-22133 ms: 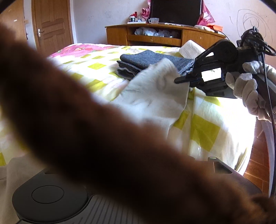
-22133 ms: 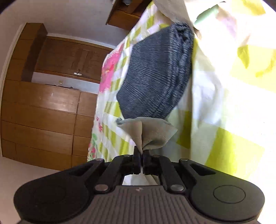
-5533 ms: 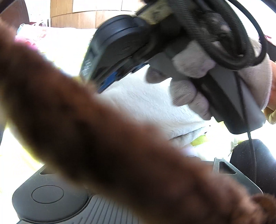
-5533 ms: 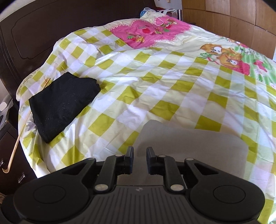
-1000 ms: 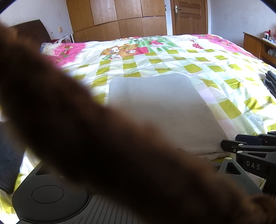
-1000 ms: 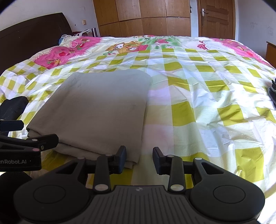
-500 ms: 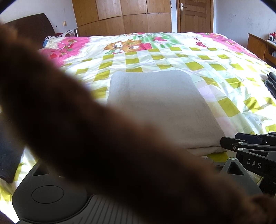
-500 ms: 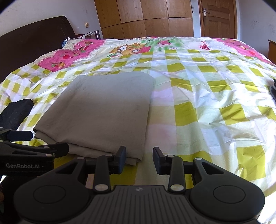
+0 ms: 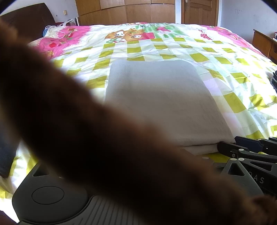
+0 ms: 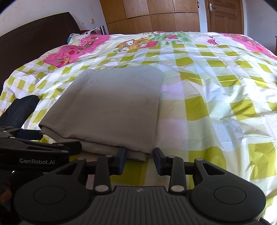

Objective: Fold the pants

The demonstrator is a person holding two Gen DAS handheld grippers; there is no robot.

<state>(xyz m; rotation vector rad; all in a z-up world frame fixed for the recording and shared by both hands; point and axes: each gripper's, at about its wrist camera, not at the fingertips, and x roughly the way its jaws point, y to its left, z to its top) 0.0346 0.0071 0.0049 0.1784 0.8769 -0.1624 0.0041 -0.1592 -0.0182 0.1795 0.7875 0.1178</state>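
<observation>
Pointing down at the bed (image 10: pixel 216 97), my right tongs (image 10: pixel 139 156) gape beside folded grey pants (image 10: pixel 112 107); left tongs (image 10: pixel 52 147), wide, read "GenRobot.AI".

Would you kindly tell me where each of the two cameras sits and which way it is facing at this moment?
Left wrist: on the left gripper, looking down and across the bed at the folded grey pants; a blurred brown sleeve hides its own jaws; the right gripper enters at right.
Right wrist: on the right gripper, jaws open at the pants' near edge; the left gripper enters at left.
Shared: pants, checked bedcover, wooden wardrobe, door.
</observation>
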